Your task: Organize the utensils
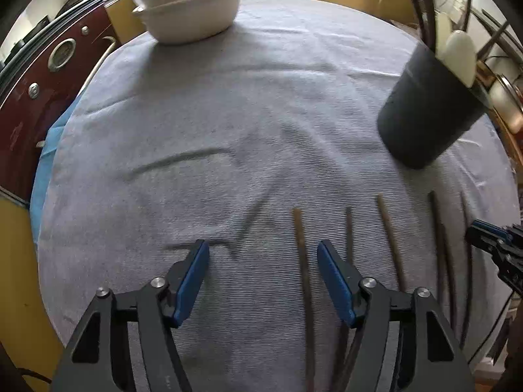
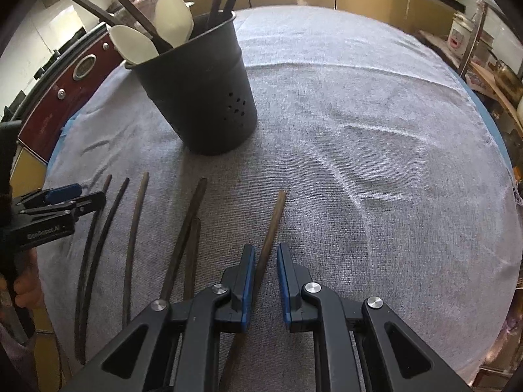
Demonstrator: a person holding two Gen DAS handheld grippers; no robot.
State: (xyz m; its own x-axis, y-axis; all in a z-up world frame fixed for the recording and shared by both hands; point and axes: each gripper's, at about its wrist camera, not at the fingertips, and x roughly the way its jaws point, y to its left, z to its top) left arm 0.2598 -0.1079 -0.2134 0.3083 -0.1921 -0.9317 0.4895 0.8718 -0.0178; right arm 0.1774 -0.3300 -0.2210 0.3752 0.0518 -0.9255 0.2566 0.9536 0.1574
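The bench (image 2: 359, 104), covered with a grey towel, carries loose chopsticks and a black utensil holder (image 2: 199, 98).

Right gripper (image 2: 265, 254): jaws narrowed around a brown chopstick (image 2: 273, 225) that lies flat on the cloth. The stick runs between the blue pads, its tip pointing to about 12 o'clock. A thin gap shows on each side, so contact cannot be confirmed; the gripper reads as nearly closed.

Left gripper (image 1: 263, 251): jaws apart, nothing pressed between the pads. A brown chopstick (image 1: 302, 261) lies on the cloth in the gap, close to the right-hand pad. Further sticks lie at 3 o'clock from this gripper, roughly parallel.

In the right wrist view the utensil holder stands upright at about 11 o'clock from the right gripper, well apart. It contains two white spoons (image 2: 173, 21) and several dark sticks.

A white bowl (image 1: 193, 16) sits at the far edge of the bench, at 11 o'clock from the left gripper.
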